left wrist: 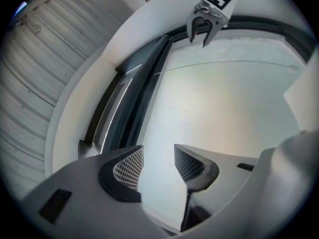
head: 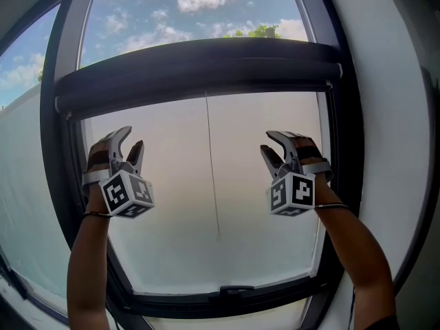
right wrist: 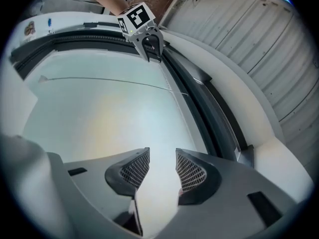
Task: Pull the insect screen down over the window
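I hold both my tongs up in front of the window, one on each side, so that I can reach the dark bar that goes across it near the top. I cannot see the insect screen itself. I think it is rolled up inside that bar, so it is not yet down over the glass. Blue sky and clouds show above the bar, and below it the glass looks pale and milky.

A thin cord hangs down from the middle of the bar. It hangs between my two tongs and is well apart from both. A small dark handle sits on the bottom of the frame, far below my tongs.

My left tongs point up at the bar. They are open, with a clear gap between the two netted pads. Only the pale glass shows in the gap. They hold nothing and touch nothing.

My right tongs point up the same way. They are open too, and nothing is between them. They do not touch the bar, the cord or the frame.

I think the next job is to get hold of the bar or the cord and pull down. Two tongs, one on each side, should keep the pull even.
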Available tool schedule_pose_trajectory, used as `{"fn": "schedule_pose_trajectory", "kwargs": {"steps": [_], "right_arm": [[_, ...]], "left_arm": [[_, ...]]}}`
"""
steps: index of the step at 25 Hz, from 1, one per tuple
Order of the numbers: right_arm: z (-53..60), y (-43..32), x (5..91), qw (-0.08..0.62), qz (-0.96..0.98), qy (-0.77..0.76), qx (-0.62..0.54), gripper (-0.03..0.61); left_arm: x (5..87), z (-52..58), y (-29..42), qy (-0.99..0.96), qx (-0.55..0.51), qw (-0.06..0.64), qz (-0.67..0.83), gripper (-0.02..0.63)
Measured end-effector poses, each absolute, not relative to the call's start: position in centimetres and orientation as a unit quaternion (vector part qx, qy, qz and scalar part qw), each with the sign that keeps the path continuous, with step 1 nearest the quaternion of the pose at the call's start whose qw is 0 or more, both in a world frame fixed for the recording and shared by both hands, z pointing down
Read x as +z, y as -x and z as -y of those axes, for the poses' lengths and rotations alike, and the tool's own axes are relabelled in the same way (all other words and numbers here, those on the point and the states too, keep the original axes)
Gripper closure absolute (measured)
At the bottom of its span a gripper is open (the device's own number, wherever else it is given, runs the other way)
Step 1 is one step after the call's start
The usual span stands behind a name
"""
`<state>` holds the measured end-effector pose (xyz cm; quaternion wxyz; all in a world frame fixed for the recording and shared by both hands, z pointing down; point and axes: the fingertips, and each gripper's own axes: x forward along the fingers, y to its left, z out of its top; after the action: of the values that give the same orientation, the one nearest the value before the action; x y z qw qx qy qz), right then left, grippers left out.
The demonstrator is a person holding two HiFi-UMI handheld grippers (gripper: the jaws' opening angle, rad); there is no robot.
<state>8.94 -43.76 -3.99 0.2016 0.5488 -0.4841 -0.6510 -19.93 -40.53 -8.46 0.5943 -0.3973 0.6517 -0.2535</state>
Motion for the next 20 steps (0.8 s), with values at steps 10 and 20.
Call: {"fn": "schedule_pose_trajectory", "kwargs": {"steps": [10, 20], "right_arm": [[43.6, -12.4, -11.9, 0.242, 0.426, -0.580, -0.651, 0.405], [44.2, -14.0, -15.4, 0.275, 0.418, -0.589, -0.635, 0.385]], "left_arm": [[-13.7, 40.5, 22.0, 0.357, -0.279, 0.594, -0.664, 0.399], [-14.8, 41.2, 21.9, 0.432, -0.272, 0.567, -0.646, 0.399]]}}
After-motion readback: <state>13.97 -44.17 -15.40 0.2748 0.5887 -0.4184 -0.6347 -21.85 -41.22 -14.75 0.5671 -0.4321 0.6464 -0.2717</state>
